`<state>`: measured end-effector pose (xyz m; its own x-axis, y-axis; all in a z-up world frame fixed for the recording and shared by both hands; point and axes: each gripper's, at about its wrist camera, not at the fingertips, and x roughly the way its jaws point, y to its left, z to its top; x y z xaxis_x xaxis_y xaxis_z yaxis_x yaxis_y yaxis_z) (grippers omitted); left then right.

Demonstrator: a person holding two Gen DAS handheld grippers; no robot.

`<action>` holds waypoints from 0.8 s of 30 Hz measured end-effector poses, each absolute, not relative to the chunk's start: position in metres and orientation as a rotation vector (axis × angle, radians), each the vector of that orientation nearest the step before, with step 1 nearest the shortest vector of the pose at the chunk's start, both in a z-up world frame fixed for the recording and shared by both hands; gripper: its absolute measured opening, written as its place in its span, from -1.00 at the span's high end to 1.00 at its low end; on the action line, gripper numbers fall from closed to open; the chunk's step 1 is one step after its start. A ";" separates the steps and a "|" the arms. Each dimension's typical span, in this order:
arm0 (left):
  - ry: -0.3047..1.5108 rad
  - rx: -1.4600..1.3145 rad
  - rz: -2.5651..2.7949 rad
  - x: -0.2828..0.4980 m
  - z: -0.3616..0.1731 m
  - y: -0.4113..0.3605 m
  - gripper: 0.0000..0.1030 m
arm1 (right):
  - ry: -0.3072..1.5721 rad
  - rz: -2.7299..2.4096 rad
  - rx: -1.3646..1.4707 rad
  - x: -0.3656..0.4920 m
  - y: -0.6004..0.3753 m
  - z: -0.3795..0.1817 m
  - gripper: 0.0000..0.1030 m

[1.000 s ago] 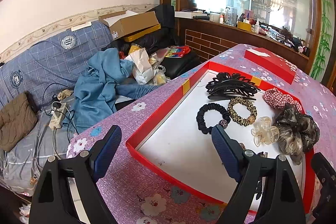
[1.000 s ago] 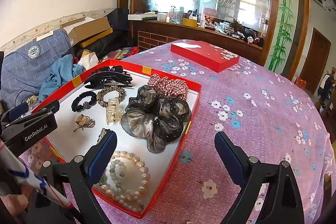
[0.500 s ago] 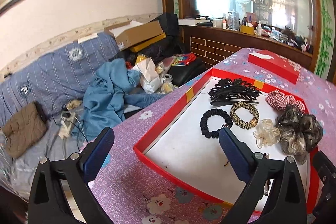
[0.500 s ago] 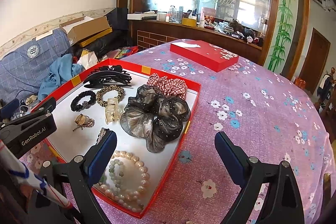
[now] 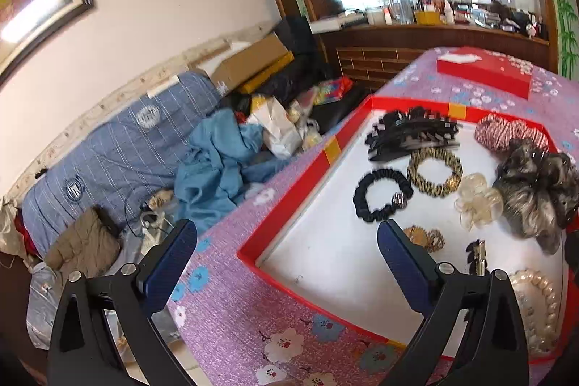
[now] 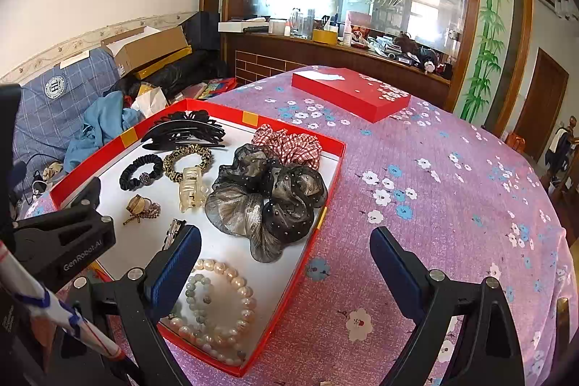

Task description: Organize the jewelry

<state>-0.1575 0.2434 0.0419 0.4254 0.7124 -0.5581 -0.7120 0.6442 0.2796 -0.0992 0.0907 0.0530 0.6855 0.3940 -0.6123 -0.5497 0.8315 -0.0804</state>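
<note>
Jewelry tray (image 6: 327,194) between both wide-spread, empty grippers' fingers (image 6: 177,268)

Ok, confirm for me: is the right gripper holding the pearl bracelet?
No, the right gripper is open and empty; the pearl bracelet lies in the tray.

Red tray (image 6: 327,185), white floor. Worktop (image 6: 452,205) purple, floral print. Scrunchies: black (image 6: 142,172), leopard (image 6: 188,158), red gingham (image 6: 289,143). Pearl bracelet (image 6: 231,306) cream.

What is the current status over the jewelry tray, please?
Left tongs and right tongs open, empty. Pearl bracelet, scrunchies, clips all lying in red tray. Nothing in the way.
</note>
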 end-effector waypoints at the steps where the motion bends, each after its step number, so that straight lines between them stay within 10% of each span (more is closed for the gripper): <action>1: 0.704 -0.011 0.888 -0.158 0.042 0.245 -0.94 | 0.620 0.535 -0.268 -0.099 0.091 0.053 -0.88; 24: 0.696 -0.071 0.868 -0.168 0.039 0.253 -0.94 | 0.624 0.525 -0.271 -0.098 0.089 0.053 -0.88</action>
